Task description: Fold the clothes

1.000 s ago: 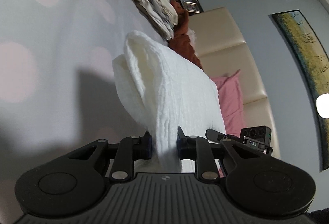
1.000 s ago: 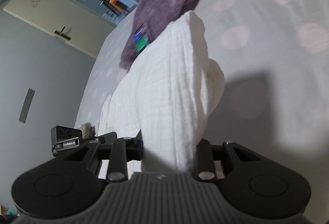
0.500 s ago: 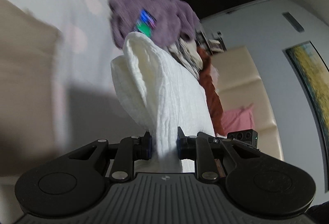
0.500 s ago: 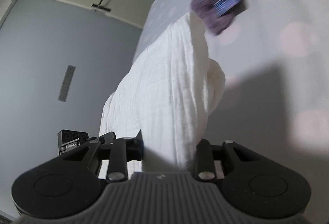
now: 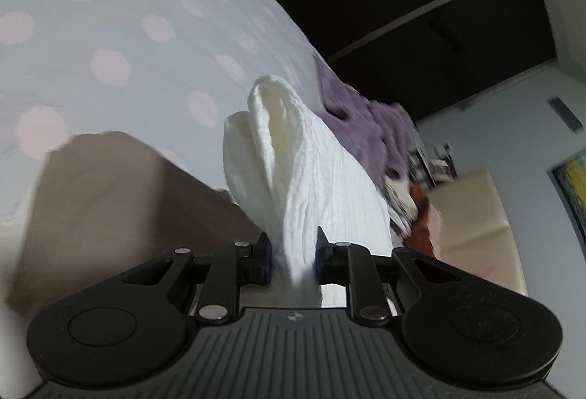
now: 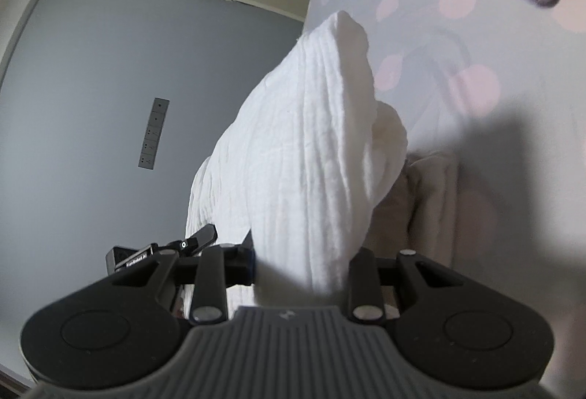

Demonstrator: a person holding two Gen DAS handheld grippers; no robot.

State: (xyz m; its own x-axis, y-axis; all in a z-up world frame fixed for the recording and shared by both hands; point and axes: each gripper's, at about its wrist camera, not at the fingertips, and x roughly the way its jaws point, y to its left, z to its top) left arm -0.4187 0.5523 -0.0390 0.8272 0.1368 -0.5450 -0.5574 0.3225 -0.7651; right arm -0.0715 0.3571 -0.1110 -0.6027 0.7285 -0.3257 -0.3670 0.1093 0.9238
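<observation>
The left gripper (image 5: 293,254) is clamped on one end of a white cloth (image 5: 311,172), its jaws closed tight against the bunched fabric. The right gripper (image 6: 300,263) pinches another part of the same cloth (image 6: 311,161), with a thicker wad between its jaws. The cloth hangs in the air between the two, lifted off the bed (image 5: 110,33) with the dotted sheet, and it looks already doubled: layered edges show at its far end in the left view.

So the fold of this piece seems well under way, perhaps finished, and it is being carried rather than shaped. A beige cloth (image 5: 121,201) lies flat on the bed below and looks like a folded piece; the view there is blurred, so that is only a guess. If it is, the white cloth may be headed onto it or beside it.

Plenty is left. A purple garment (image 5: 366,120) lies crumpled farther up the bed, and beyond it a heap of patterned and rust-coloured clothes (image 5: 406,205) sits unfolded. The white cloth must yet be laid down flat and released, and then those pieces need the same treatment.
</observation>
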